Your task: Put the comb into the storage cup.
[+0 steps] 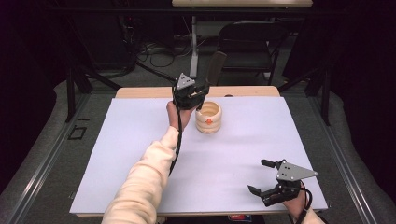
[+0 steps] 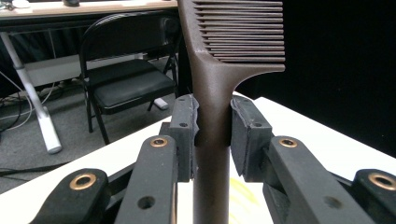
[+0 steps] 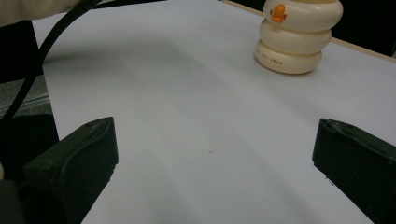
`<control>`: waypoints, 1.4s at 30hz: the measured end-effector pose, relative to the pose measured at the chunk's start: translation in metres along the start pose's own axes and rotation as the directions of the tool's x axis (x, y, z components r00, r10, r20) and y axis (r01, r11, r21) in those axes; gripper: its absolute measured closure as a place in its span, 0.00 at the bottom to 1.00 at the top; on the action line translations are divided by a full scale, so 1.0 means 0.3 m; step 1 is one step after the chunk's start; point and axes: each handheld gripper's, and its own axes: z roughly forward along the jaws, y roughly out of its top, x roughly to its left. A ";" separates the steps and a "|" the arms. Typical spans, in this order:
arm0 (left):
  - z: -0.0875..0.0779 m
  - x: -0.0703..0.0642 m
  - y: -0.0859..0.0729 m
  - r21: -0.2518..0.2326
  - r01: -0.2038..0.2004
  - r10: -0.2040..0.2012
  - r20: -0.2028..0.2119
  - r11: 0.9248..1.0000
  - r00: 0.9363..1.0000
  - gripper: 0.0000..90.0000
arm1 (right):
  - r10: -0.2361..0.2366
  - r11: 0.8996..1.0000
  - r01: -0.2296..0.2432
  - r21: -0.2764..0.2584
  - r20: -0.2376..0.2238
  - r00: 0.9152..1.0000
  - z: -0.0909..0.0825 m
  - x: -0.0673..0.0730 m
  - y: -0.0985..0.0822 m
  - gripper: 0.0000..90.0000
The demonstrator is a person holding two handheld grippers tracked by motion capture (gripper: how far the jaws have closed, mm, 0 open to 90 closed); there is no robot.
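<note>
A dark brown comb (image 2: 219, 60) stands upright, teeth at the top, its handle clamped between the pads of my left gripper (image 2: 212, 135). From above, that left gripper (image 1: 190, 91) is held up at the far side of the table, just left of a cream ribbed cup (image 1: 208, 117) with an orange mark, and the comb (image 1: 216, 67) sticks up past the table's far edge. My right gripper (image 1: 262, 177) rests low near the front right corner, jaws spread wide with nothing between them. The cup (image 3: 296, 37) stands well ahead of it in the right gripper view.
A white sheet (image 1: 140, 154) covers the wooden table. Beyond the far edge stand a black folding chair (image 1: 247, 46) and a table leg (image 1: 193, 46) with cables on the floor. A sleeve (image 1: 140, 186) reaches across the left half of the sheet.
</note>
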 end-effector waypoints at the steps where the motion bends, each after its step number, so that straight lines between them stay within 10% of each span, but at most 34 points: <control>1: 0.003 -0.001 0.000 0.000 -0.001 0.001 -0.004 1.000 1.000 0.81 | 0.000 1.000 0.000 -0.001 0.000 1.000 0.000 0.000 0.000 0.00; 42: 0.091 -0.011 -0.043 -0.003 0.017 -0.017 0.017 1.000 1.000 0.81 | 0.001 1.000 -0.001 -0.004 -0.001 1.000 -0.003 0.002 0.000 0.00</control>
